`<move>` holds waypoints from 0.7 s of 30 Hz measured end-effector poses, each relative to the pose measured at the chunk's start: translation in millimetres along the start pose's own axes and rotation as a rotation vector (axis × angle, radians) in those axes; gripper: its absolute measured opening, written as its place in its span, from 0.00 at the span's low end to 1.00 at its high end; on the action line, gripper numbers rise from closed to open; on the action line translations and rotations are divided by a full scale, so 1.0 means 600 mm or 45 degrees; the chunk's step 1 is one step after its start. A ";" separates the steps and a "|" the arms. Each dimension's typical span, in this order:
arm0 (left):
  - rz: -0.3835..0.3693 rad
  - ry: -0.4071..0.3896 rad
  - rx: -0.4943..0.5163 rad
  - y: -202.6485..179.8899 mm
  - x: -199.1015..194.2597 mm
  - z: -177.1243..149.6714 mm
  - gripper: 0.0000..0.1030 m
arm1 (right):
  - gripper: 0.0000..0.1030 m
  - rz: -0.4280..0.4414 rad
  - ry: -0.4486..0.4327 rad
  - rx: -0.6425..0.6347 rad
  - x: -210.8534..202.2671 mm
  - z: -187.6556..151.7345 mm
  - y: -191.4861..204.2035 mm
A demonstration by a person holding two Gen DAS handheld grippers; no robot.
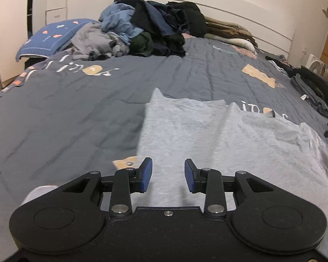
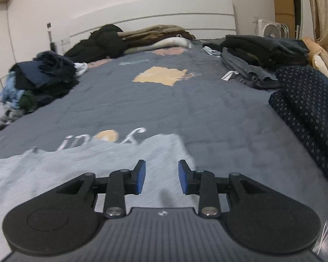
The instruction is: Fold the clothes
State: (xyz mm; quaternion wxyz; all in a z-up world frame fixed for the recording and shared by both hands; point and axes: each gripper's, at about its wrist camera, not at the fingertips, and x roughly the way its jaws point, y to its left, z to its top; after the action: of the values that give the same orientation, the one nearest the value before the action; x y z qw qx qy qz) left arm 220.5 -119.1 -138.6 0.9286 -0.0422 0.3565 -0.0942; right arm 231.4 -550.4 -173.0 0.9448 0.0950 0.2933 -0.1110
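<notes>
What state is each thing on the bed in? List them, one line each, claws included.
Light grey garment: spread flat on the quilt, held by neither claw.
Left claw: open, nothing between its pads.
Right claw: open, nothing between its pads.
Heap of clothes: unfolded, jumbled.
Dark stack: folded, piled.
Dotted navy garment: bunched at the bed's edge.

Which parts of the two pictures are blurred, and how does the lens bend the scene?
Left wrist view: the gray shirt is soft, the left gripper sharp, and the headboard curves from fisheye distortion. Right wrist view: the shirt's edge is smeared, the right gripper stays sharp, and its shadow falls on the cloth.
</notes>
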 end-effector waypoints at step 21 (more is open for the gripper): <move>-0.070 0.087 -0.020 -0.038 0.037 -0.005 0.41 | 0.45 -0.004 0.274 0.036 0.174 0.059 -0.035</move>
State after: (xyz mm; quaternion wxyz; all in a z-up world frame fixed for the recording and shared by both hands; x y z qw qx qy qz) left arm 231.6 -146.1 -151.8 0.9125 -0.0560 0.3876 -0.1183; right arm 328.4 -595.1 -206.5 0.9062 0.1192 0.3918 -0.1057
